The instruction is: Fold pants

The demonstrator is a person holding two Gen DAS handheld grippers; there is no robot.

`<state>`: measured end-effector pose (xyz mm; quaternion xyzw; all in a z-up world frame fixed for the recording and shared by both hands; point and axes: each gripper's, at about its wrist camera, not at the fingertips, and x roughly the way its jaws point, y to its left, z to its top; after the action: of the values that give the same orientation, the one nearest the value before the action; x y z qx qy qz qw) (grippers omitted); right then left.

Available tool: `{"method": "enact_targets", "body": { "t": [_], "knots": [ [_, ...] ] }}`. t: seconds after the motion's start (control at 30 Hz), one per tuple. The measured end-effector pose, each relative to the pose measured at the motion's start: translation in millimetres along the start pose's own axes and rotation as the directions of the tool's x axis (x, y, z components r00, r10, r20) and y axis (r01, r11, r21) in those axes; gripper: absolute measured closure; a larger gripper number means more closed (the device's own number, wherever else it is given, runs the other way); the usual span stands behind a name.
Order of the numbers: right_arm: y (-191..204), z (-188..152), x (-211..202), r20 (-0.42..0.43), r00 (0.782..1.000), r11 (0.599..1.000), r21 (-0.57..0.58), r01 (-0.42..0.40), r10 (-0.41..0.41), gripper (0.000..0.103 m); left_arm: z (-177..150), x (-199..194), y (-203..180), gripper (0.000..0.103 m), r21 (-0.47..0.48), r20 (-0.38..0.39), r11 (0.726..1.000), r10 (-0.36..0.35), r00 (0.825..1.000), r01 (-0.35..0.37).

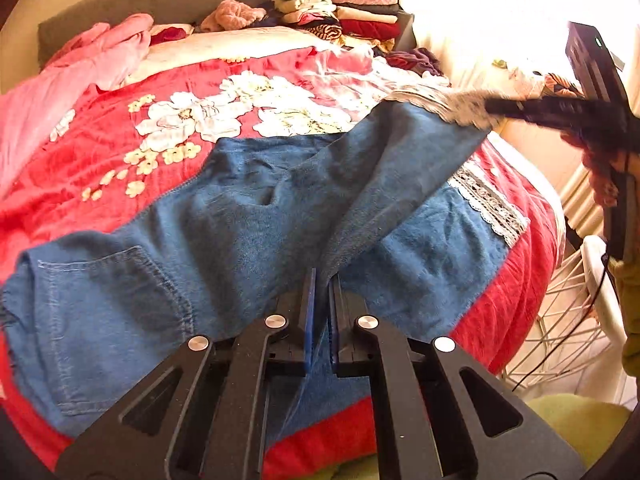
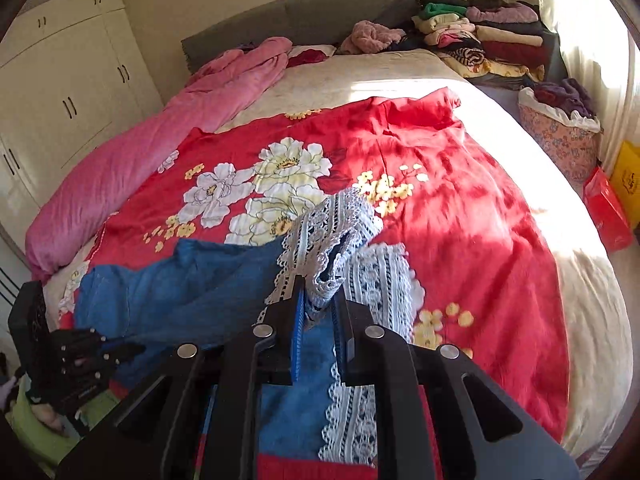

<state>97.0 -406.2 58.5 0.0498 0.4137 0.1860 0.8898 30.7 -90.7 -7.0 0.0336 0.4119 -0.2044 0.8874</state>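
Observation:
Blue denim pants (image 1: 224, 216) with white lace cuffs lie across the red floral bedspread (image 1: 80, 176). My left gripper (image 1: 322, 280) is shut on the edge of the upper leg near its middle. My right gripper (image 2: 319, 284) is shut on that leg's lace cuff (image 2: 324, 236) and holds it lifted off the bed; it also shows at the right of the left wrist view (image 1: 496, 107). The other leg's lace cuff (image 1: 490, 204) lies flat on the bedspread. The waist and back pocket (image 1: 108, 280) lie at the left. The left gripper shows at the lower left of the right wrist view (image 2: 120, 350).
A pink blanket (image 2: 132, 152) lies along the bed's left side. Stacks of folded clothes (image 2: 480, 36) sit at the headboard. A floral laundry basket (image 2: 560, 136) stands to the right of the bed. A white wire basket (image 1: 560, 320) stands by the bed's near right edge. Cupboards (image 2: 60, 92) line the left wall.

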Motion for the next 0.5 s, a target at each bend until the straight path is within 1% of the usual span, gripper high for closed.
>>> {"method": "enact_targets", "body": {
  "t": [0.1,0.27,0.5],
  "knots": [
    [-7,-22,-5,-0.031,1.0,1.0,0.024,0.004,-0.003,0.091,-6,-3,-6,0.103,0.044,-0.021,0.999,0.025,0.999,-0.024],
    [-25,-57,-7,-0.087,0.996,0.994,0.108,0.011,-0.001,0.091,-19,-4,-16,0.103,0.079,-0.051,0.997,0.01,0.999,-0.006],
    [-37,-82,3,-0.136,0.991,0.99,0.139,0.027,-0.008,0.091,-27,5,-23,0.103,0.103,-0.095,0.995,0.004,0.995,0.006]
  ]
}}
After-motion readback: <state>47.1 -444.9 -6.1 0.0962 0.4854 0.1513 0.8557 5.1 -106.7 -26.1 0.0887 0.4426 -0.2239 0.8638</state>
